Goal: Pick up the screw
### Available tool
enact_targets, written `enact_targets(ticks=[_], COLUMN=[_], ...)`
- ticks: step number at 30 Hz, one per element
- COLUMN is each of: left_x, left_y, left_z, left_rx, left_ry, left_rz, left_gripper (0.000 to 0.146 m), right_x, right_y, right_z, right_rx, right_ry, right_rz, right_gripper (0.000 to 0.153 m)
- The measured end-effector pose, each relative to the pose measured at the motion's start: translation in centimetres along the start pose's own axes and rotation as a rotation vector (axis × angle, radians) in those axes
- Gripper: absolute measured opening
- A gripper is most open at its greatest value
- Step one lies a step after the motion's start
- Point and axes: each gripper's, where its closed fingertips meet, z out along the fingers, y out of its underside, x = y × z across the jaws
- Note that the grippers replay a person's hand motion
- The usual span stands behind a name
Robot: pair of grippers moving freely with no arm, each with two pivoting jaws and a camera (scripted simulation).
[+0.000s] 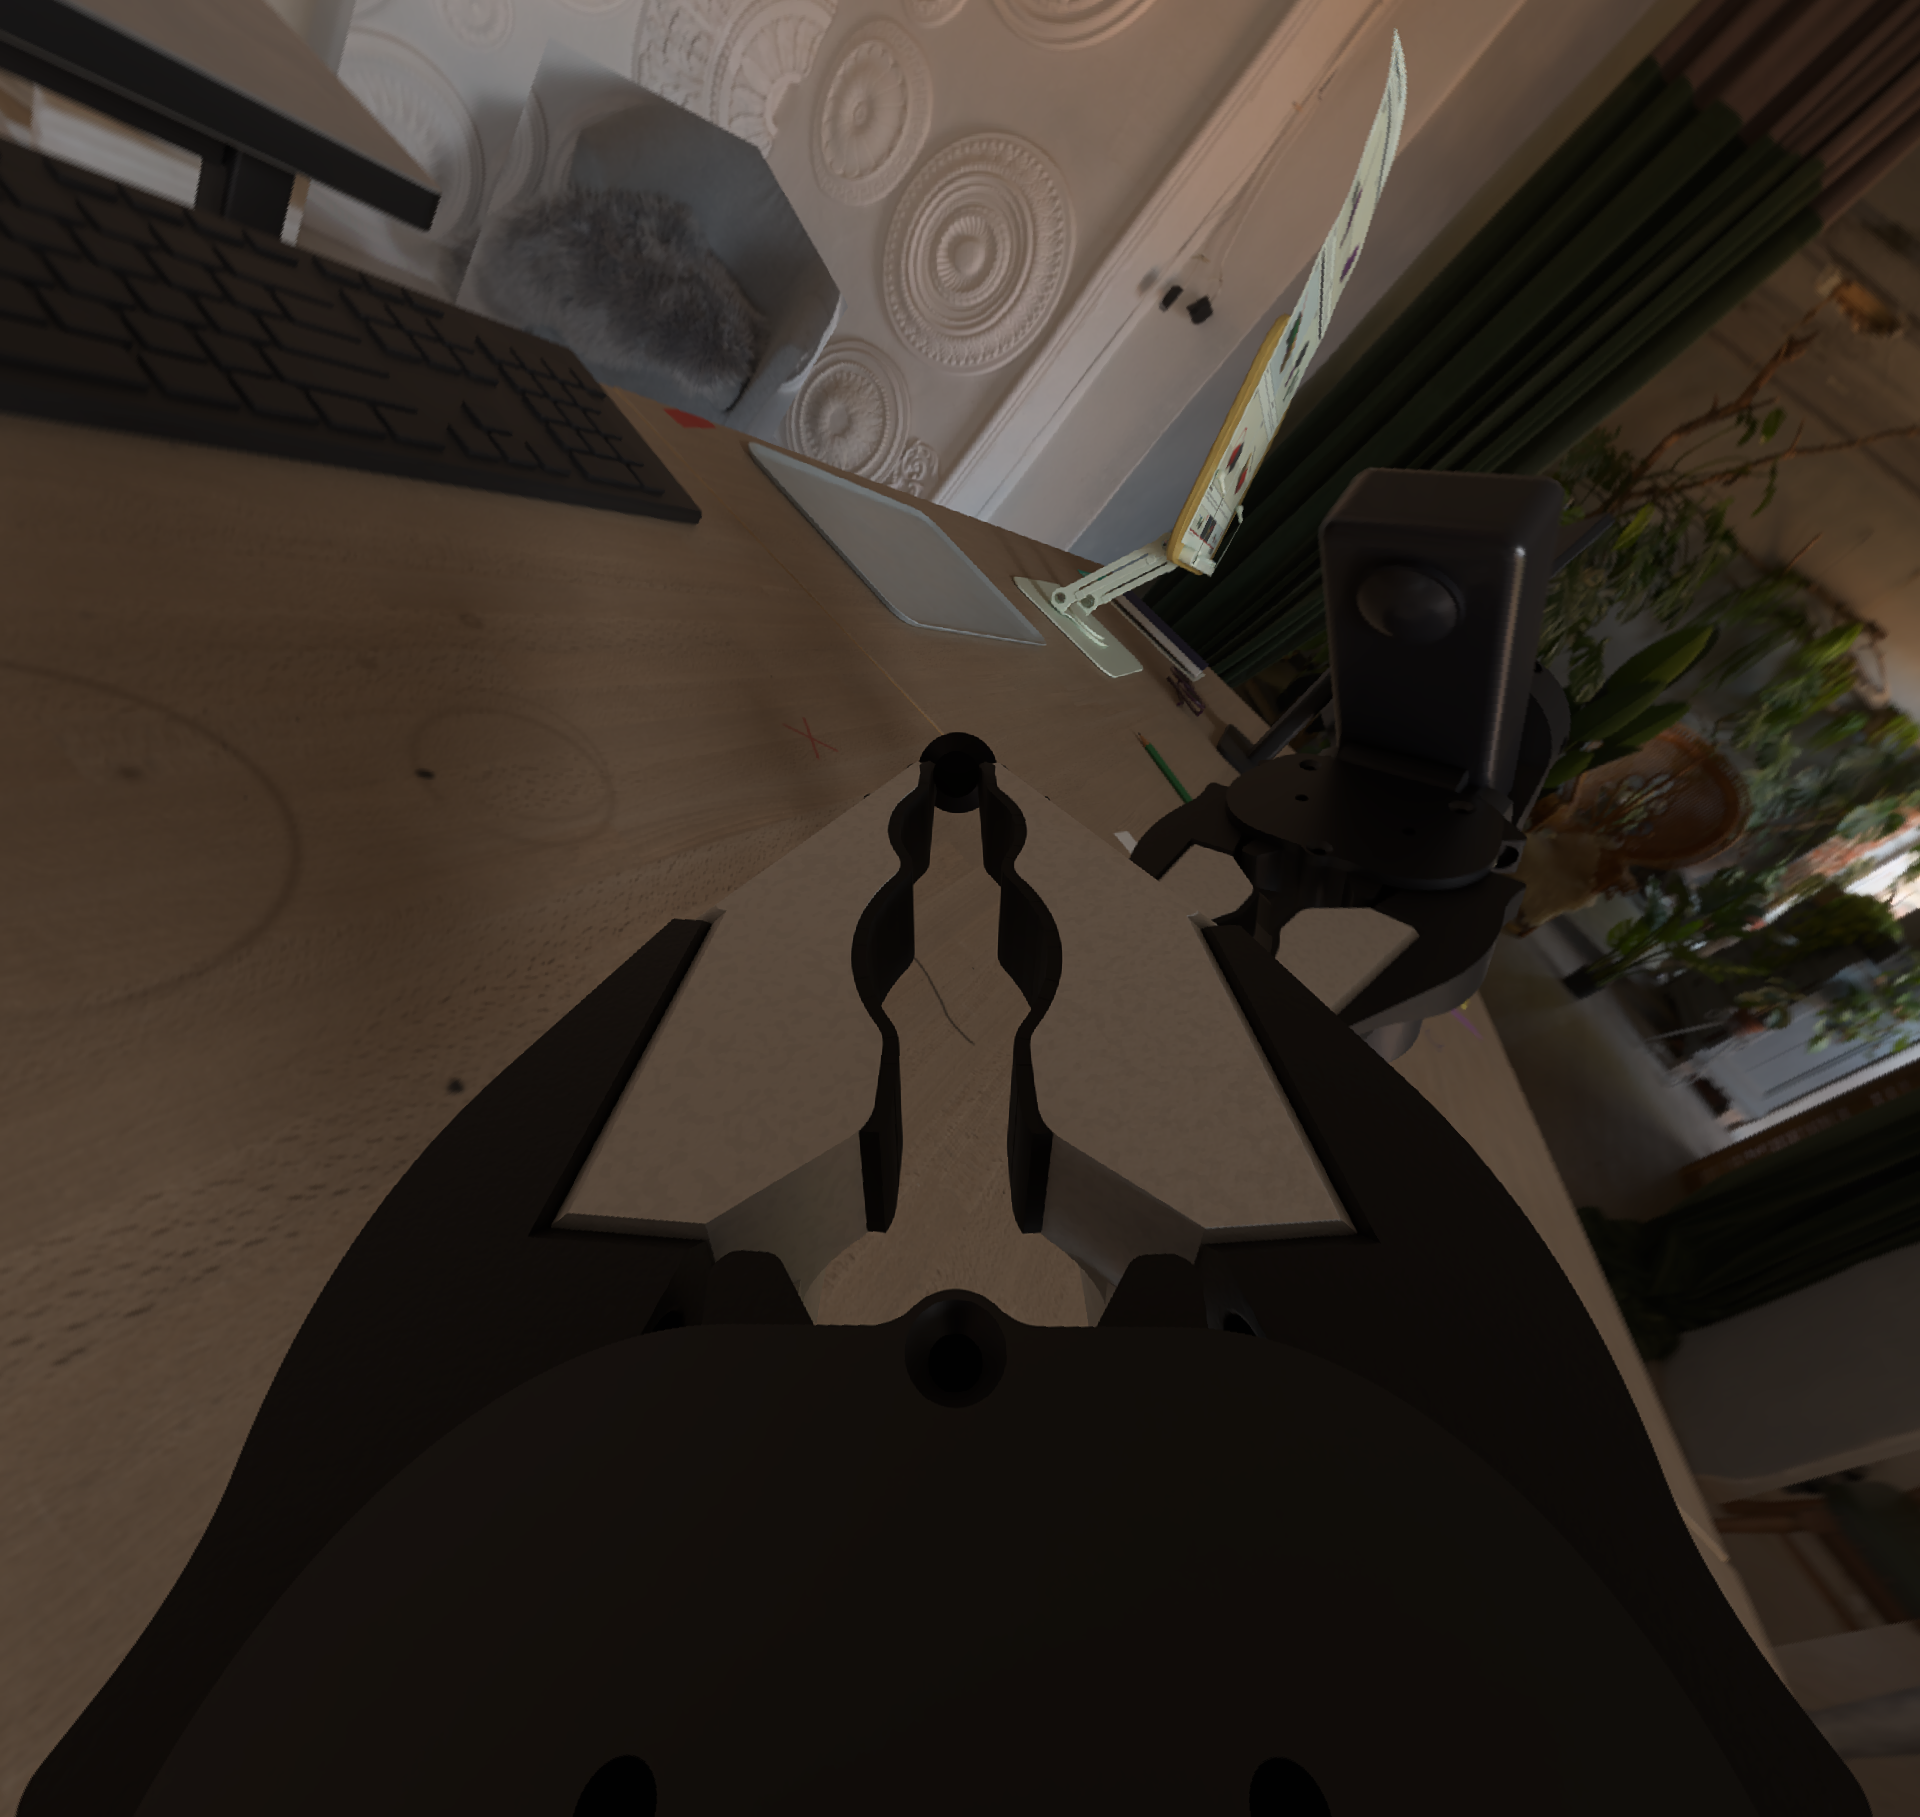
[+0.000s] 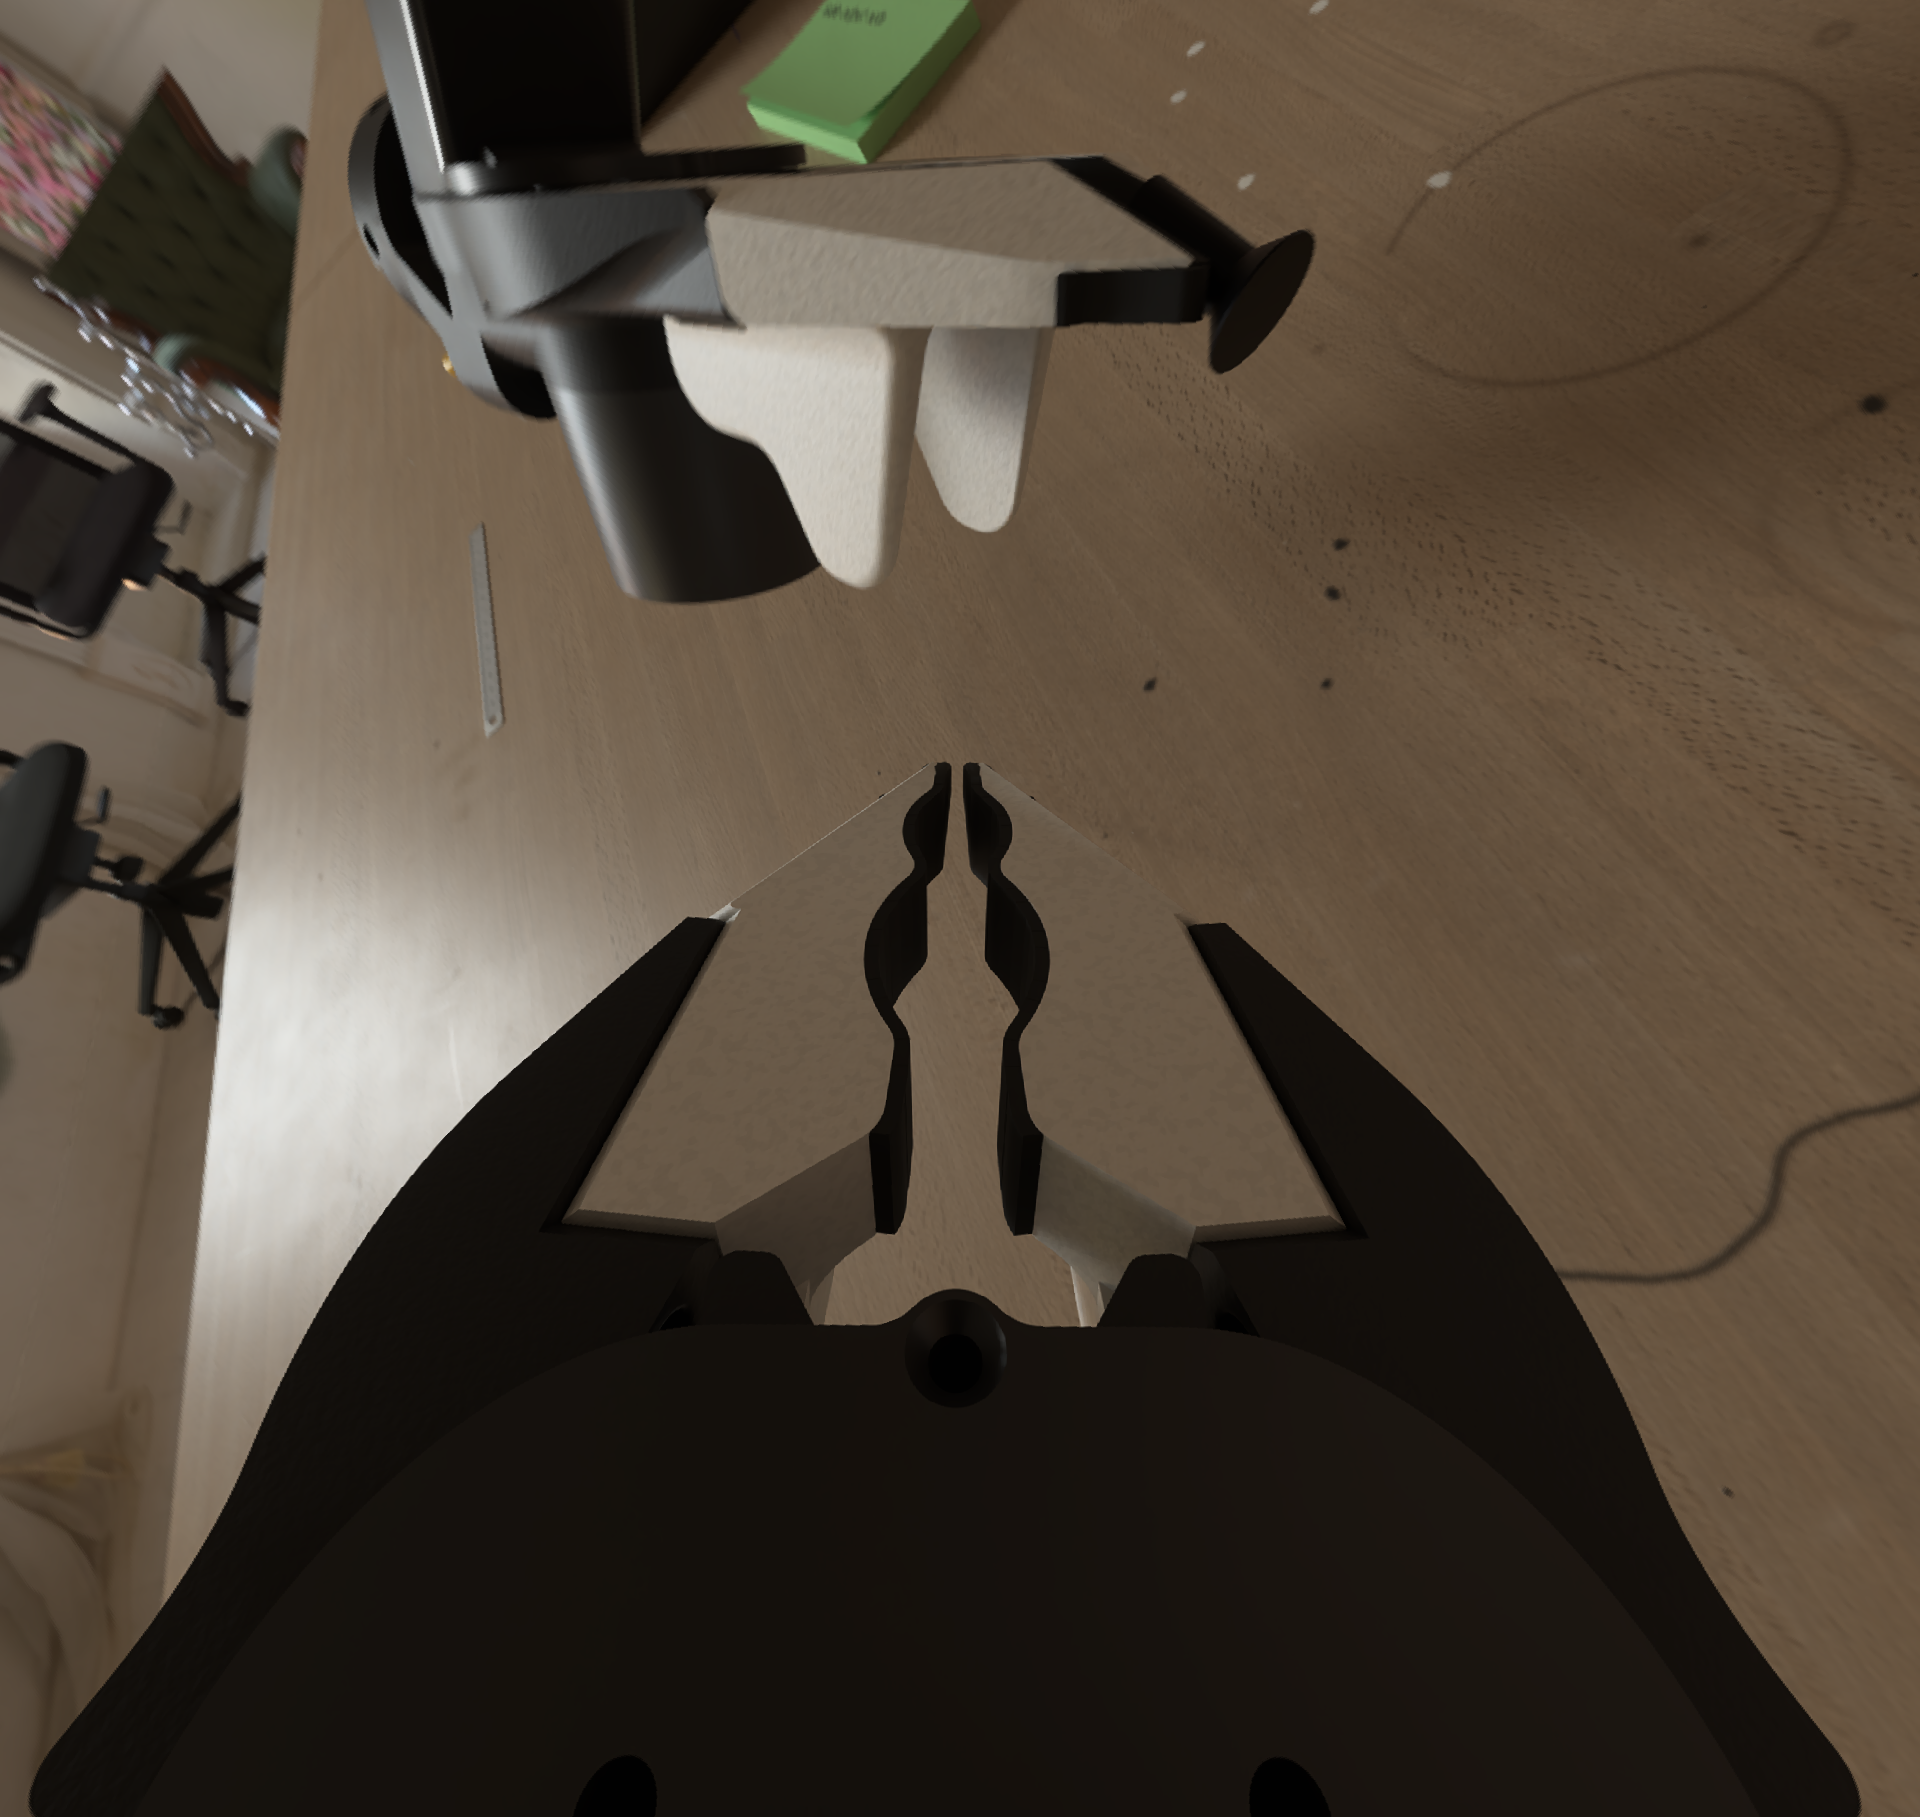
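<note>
My left gripper (image 1: 958, 780) is shut on a small black screw (image 1: 958, 757), whose dark round end shows just past the fingertips. In the right wrist view the left gripper (image 2: 1164, 245) hangs above the wooden desk (image 2: 1455, 832), and the screw (image 2: 1252, 297) sticks out sideways from its tips, flat head outward. My right gripper (image 2: 958, 780) is shut and empty, low over bare desk, a short way from the left one. It also shows in the left wrist view (image 1: 1210, 868), to the right of the left gripper.
A black keyboard (image 1: 312, 365), a grey pad (image 1: 894, 552), a stand with a yellow device (image 1: 1205, 520) and a green pencil (image 1: 1164, 765) lie beyond the left gripper. A green note pad (image 2: 862, 68), a ruler (image 2: 485, 624) and a cable (image 2: 1714, 1217) lie near the right one.
</note>
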Motion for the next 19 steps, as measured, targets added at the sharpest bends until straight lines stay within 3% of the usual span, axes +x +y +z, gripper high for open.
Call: enact_targets(ticks=[10,19], left_x=[-0.2,-3.8], left_y=[0.7,7.0], left_z=[-0.3,-1.7], left_rx=[-0.003,-0.362], left_ry=[-0.079,-0.284], left_rz=[0.08,0.012], left_gripper=[0.008,0.008], right_x=[-0.2,0.0], right_y=[0.1,1.8], right_z=[0.4,0.5], right_rx=[-0.004,-0.073], right_ry=[-0.009,0.001], right_rz=[0.004,-0.022], right_gripper=[0.002,0.003])
